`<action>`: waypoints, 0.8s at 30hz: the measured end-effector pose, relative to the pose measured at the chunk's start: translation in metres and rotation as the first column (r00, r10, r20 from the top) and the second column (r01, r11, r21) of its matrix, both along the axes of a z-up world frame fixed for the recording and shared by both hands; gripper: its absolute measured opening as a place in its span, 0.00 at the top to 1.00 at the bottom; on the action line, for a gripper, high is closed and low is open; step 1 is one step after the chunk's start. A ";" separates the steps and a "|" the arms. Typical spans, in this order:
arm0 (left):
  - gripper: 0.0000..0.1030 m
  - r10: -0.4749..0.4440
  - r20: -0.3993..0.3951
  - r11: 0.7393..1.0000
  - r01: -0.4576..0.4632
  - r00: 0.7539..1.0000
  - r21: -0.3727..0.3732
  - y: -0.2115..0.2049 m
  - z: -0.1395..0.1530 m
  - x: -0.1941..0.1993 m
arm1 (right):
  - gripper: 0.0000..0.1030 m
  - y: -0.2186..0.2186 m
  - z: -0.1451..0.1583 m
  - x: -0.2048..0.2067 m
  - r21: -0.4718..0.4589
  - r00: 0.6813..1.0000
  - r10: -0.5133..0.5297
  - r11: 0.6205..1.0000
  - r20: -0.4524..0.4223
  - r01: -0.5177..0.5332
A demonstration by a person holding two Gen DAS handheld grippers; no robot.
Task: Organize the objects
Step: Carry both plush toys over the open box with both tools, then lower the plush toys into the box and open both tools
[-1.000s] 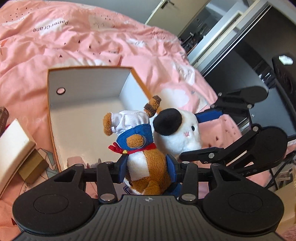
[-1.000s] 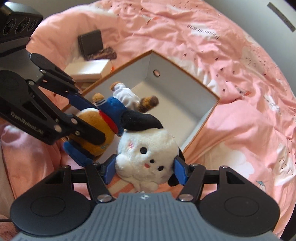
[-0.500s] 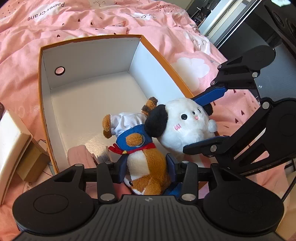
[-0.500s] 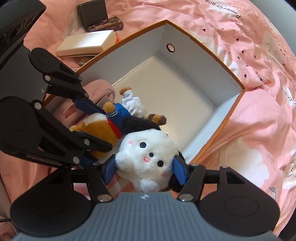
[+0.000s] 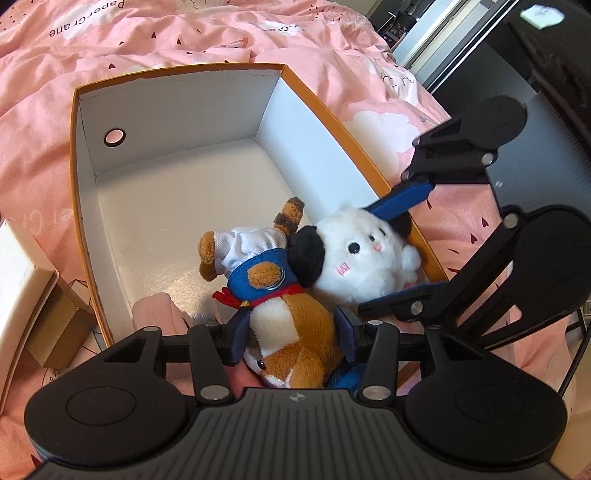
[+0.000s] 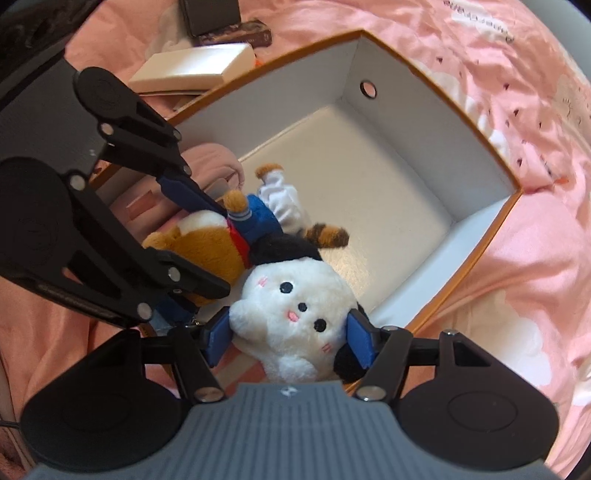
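Note:
A brown plush dog (image 5: 284, 325) in a blue sailor suit hangs head-down between the pads of my left gripper (image 5: 291, 336), low in the near end of the orange box (image 5: 184, 110). The jaws are opening, though the pads still touch its sides. Beside it, a white plush with black ears (image 6: 291, 310) is clamped in my right gripper (image 6: 290, 338) by the box's (image 6: 424, 122) side wall. The two toys touch. From the right wrist I see the left gripper (image 6: 219, 251) around the dog (image 6: 207, 251); from the left wrist, the right gripper (image 5: 369, 258) around the white plush (image 5: 362, 262).
A pink cloth item (image 5: 155, 314) lies in the box's near corner. Outside the box on the pink bedspread (image 5: 221, 33) sit a flat white box (image 6: 195, 68), a small brown carton (image 5: 62, 332) and dark cases (image 6: 236, 35). Dark furniture stands past the bed's right edge.
Both grippers have come down with their plush toys, from above the box's near rim to inside its near end. The left pads stand slightly wider apart than before.

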State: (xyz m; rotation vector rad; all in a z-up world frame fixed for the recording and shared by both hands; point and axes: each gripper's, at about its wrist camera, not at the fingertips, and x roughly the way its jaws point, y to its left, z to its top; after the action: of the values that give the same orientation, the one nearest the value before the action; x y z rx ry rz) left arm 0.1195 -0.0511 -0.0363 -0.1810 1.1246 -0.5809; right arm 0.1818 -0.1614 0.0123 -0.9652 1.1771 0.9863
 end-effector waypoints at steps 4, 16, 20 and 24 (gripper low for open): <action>0.44 -0.045 -0.045 0.999 0.045 0.998 0.009 -0.006 -0.008 0.000 | 0.36 0.001 -0.022 -0.003 -0.056 1.000 0.019 0.998 -0.021 -0.020; 0.37 -0.087 -0.011 0.995 0.087 0.996 0.042 -0.015 -0.014 -0.005 | 0.36 -0.002 -0.019 -0.011 -0.063 0.999 0.053 0.997 0.007 -0.052; 0.31 -0.103 0.009 0.993 0.102 0.995 0.052 -0.013 -0.008 -0.011 | 0.36 -0.007 -0.011 -0.011 -0.046 0.998 0.056 0.997 0.024 -0.054; 0.33 -0.127 0.056 0.992 0.126 0.990 0.024 -0.006 0.009 -0.016 | 0.37 -0.010 -0.003 -0.013 -0.010 0.996 0.077 0.997 0.034 -0.076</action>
State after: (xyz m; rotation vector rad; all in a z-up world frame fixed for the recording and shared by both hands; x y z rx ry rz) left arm 0.1034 -0.0570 -0.0277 -0.0755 1.0915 -0.6829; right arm 0.1685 -0.1712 0.0093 -1.0372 1.1234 1.0218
